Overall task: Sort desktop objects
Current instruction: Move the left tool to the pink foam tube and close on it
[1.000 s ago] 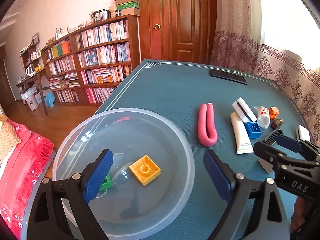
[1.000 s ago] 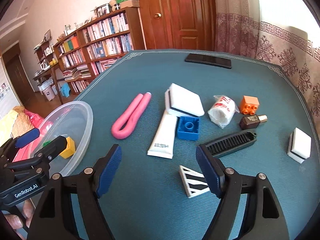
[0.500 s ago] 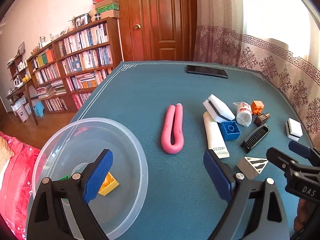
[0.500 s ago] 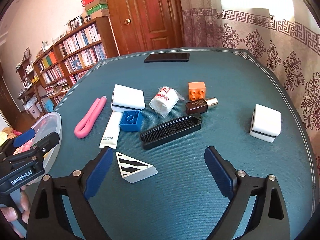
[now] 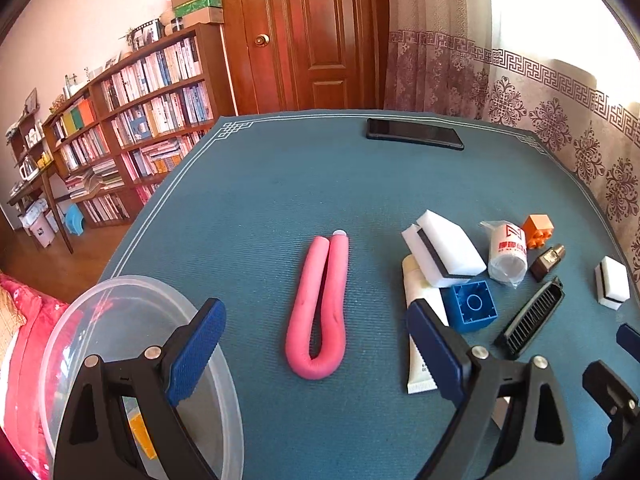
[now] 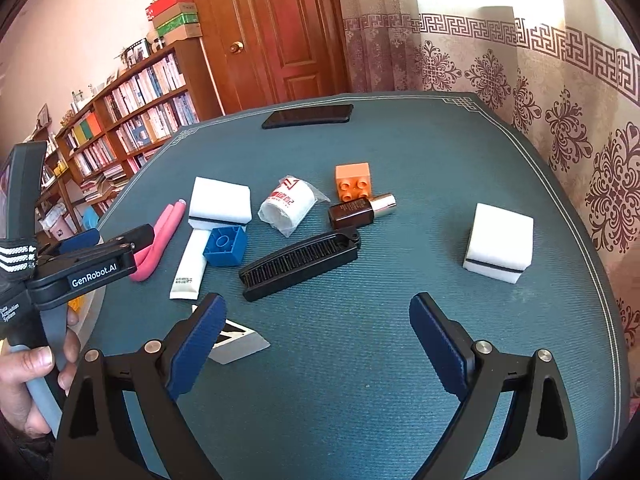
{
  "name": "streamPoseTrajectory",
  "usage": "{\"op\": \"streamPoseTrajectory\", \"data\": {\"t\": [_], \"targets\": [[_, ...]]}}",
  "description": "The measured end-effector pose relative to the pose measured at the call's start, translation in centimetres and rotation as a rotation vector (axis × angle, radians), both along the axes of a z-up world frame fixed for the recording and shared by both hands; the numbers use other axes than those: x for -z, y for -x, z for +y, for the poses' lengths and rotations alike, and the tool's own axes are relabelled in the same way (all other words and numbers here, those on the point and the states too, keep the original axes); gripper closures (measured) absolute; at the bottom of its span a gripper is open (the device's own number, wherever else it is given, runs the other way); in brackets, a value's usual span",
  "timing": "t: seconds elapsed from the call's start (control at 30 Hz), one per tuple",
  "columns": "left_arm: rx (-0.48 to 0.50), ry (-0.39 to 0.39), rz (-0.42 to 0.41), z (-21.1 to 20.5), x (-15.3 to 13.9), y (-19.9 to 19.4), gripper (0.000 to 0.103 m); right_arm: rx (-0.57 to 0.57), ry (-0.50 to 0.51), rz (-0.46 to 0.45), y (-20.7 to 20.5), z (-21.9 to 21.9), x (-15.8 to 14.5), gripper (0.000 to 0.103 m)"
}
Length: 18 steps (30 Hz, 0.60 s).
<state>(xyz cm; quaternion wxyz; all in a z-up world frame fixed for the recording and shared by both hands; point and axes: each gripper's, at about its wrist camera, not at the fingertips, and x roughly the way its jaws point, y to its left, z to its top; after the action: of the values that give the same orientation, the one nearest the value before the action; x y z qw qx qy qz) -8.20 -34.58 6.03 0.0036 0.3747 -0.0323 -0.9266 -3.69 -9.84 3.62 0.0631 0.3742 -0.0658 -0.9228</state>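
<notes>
My left gripper (image 5: 316, 344) hangs open over the teal table, just short of a bent pink foam roller (image 5: 320, 304). A clear plastic bowl (image 5: 80, 312) at the lower left holds a yellow brick (image 5: 140, 436). To the right lie a white tube (image 5: 418, 344), a blue brick (image 5: 472, 308), a black comb (image 5: 532, 324) and a white sponge (image 5: 440, 252). My right gripper (image 6: 316, 344) is open and empty above bare mat. Ahead of it are the comb (image 6: 300, 264), the blue brick (image 6: 225, 246), an orange brick (image 6: 353, 181), a brown bottle (image 6: 356, 210) and a striped wedge (image 6: 236, 342).
A black phone (image 6: 308, 116) lies at the far edge of the table (image 6: 400, 400). A white sponge block (image 6: 500, 246) sits alone at the right. A wrapped roll (image 6: 286, 202) lies near the orange brick. A hand (image 6: 24, 376) holds the left gripper's handle. Bookshelves and a door stand behind.
Both grippers have swung right. The bowl slid to the left view's lower left and the pink roller now lies between the left fingers. The right view centres on bare mat.
</notes>
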Motion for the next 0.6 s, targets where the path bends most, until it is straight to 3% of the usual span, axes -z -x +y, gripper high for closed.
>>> {"op": "streamPoseTrajectory", "data": {"t": [0.6], "targets": [[-0.057,0.0,-0.061,-0.2,2.1,4.1,0.009,0.108,-0.005,-0.022,1.0,4.6,0.9,0.008]]}}
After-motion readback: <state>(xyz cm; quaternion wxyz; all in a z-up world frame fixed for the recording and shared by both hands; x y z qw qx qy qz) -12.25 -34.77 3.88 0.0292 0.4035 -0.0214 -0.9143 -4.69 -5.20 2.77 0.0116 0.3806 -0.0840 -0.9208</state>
